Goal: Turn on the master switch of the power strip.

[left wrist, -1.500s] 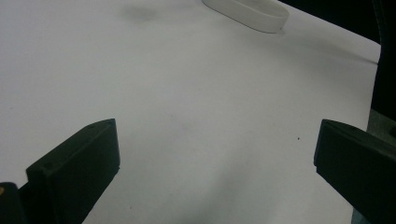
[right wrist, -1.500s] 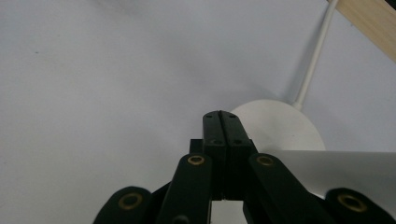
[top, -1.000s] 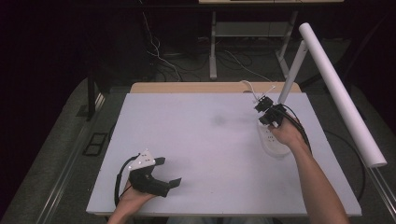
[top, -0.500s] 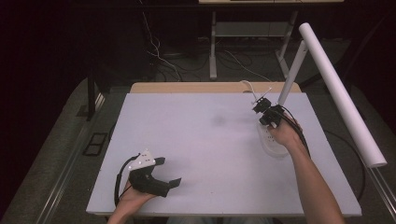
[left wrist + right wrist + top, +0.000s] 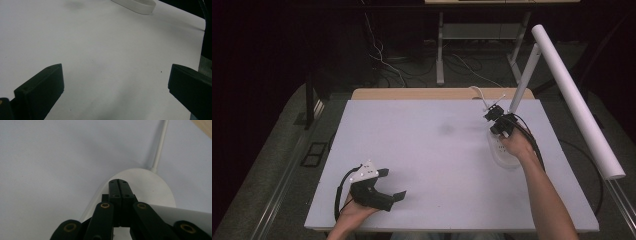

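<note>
The right gripper (image 5: 495, 120) hangs over the far right part of the white table (image 5: 422, 165), directly above the flat oval base (image 5: 502, 152) of a white desk lamp whose thin stem (image 5: 524, 80) rises from the far end of that base to a long tube-shaped head (image 5: 579, 102) slanting out past the table's right edge. In the right gripper view its 2 jaws are pressed flat together with nothing between them, their tips low over the top of the lamp base (image 5: 147, 187), with the stem (image 5: 160, 147) running up beyond; whether the tips touch the surface cannot be told. That posture reads as a press with the closed tips, most likely on a touch control on the base, though no button can be made out. The left gripper (image 5: 384, 192) sits at the near left of the table, well apart from the lamp, and in the left gripper view its jaws stand wide apart over bare tabletop, with the rim of the base (image 5: 136, 6) far off at the top. The next move, as I judge it, calls for a short straight push down, kept gentle so the light base neither slides nor tips, then a clean lift away
</note>
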A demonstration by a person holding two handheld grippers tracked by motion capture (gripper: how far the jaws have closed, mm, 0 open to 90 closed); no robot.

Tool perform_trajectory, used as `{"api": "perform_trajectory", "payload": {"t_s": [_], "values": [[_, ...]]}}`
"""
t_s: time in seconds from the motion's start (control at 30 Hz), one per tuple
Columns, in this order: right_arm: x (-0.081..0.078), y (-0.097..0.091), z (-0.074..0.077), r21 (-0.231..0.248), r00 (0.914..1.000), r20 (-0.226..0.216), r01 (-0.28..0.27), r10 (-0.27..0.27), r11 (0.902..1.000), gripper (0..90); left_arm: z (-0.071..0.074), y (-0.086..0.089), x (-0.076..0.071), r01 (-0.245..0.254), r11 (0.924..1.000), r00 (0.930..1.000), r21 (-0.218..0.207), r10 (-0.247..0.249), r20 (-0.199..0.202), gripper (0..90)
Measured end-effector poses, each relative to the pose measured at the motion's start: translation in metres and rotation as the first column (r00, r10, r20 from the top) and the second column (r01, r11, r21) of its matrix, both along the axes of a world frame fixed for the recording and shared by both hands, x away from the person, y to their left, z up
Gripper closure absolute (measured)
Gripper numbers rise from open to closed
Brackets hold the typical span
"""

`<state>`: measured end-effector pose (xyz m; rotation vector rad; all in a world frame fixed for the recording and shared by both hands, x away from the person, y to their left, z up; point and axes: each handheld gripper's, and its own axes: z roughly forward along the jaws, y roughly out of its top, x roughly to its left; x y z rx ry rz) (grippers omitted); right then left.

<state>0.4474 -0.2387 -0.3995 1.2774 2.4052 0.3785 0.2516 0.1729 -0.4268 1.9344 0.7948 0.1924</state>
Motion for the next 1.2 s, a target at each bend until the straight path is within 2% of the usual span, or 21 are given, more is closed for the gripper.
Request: {"api": "perform_trajectory", "payload": {"t_s": [0.23, 0.4, 0.5, 0.7, 0.8, 0.83, 1.0, 1.07, 1.2], "values": [[-0.0026, -0.0029, -0.0026, 0.022, 0.9996, 0.026, 0.013, -0.013, 0.9997, 90.0, 0.0001, -0.0002, -0.0004, 0.006, 0.9999, 1.0, 0.008, -0.006, 0.003, 0.0], [-0.0042, -0.0007, -0.0042, 0.01, 0.9991, 0.037, 0.017, -0.018, 0.9998, 90.0, 0.0001, -0.0003, -0.0006, 0.007, 0.9999, 1.0, 0.01, -0.007, 0.005, 0.0], [-0.0036, 0.0014, -0.0046, 0.0, 0.9989, 0.03, 0.034, -0.034, 0.9994, 90.0, 0.0002, -0.0005, -0.0008, 0.008, 0.9999, 0.9999, 0.012, -0.008, 0.007, 0.0], [-0.0022, -0.0025, -0.0055, 0.039, 0.9975, 0.018, 0.068, -0.068, 0.9969, 90.0, 0.0003, -0.0007, -0.0014, 0.013, 0.9998, 0.9999, 0.017, -0.013, 0.008, 0.0], [-0.0036, -0.003, -0.006, 0.041, 0.9975, 0.029, 0.062, -0.064, 0.9972, 90.0, 0.0005, -0.0004, -0.0013, 0.013, 0.9997, 0.9999, 0.018, -0.013, 0.01, 0.0], [-0.0052, -0.0066, -0.0067, 0.068, 0.997, 0.041, 0.062, -0.065, 0.9957, 90.0, 0.0003, -0.0003, -0.0011, 0.011, 0.9998, 0.9999, 0.018, -0.011, 0.009, 0.0], [-0.0052, -0.0073, -0.0048, 0.067, 0.9978, 0.043, 0.047, -0.049, 0.9967, 90.0, -0.0008, -0.0001, 0.0008, 0.005, 0.9998, 1.0, 0.018, -0.005, 0.001, 0.0], [-0.0044, -0.0071, -0.0037, 0.062, 0.9984, 0.027, 0.049, -0.05, 0.9969, 90.0, -0.0009, 0.0002, 0.0014, 0.002, 0.9998, 1.0, 0.018, -0.002, 0.0, 0.0], [-0.0048, -0.007, -0.0025, 0.058, 0.9979, 0.04, 0.049, -0.051, 0.9971, 90.0, -0.0008, 0.0009, 0.0008, -0.002, 0.9999, 1.0, 0.016, 0.002, 0.003, 0.0]]}}
